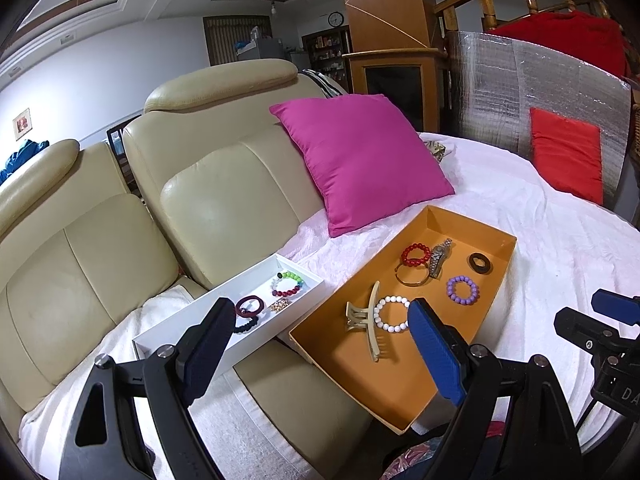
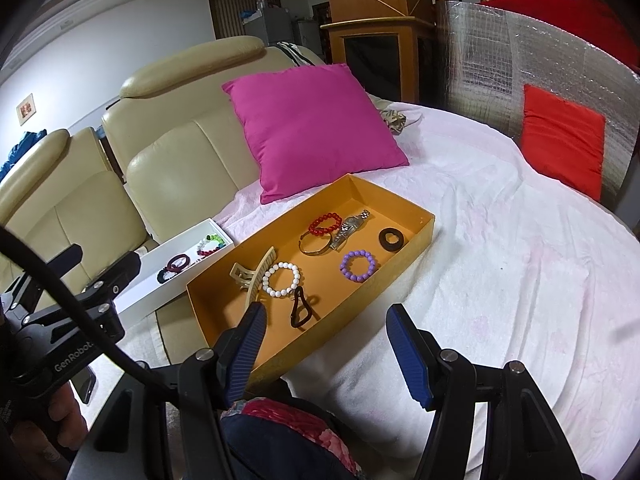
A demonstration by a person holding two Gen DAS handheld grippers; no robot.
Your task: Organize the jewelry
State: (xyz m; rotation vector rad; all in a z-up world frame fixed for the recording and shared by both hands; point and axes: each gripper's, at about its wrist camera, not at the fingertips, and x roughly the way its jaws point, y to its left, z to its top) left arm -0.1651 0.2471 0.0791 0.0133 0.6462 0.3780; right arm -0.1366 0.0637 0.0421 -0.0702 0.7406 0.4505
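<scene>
On the white-draped sofa an orange tray (image 1: 496, 276) sits beside a white tray (image 1: 224, 300), holding a beige claw clip (image 2: 252, 276), a white bead bracelet (image 2: 281, 279), a purple bead bracelet (image 2: 358, 266), a red bead bracelet (image 2: 325, 225), a gold bangle (image 2: 315, 245), a watch (image 2: 349, 227), a dark ring (image 2: 391, 240) and a black hair tie (image 2: 300, 312). The white tray holds a multicoloured bead bracelet (image 1: 287, 284), a maroon ring (image 1: 250, 306), a black bead bracelet (image 1: 246, 326) and a small gold piece (image 1: 280, 304). Both the left gripper (image 1: 322, 332) and the right gripper (image 2: 326, 340) hang just short of the trays' near edges with jaws spread wide and nothing held, and a pink cushion (image 2: 312, 128) leans against the sofa back behind the trays.
</scene>
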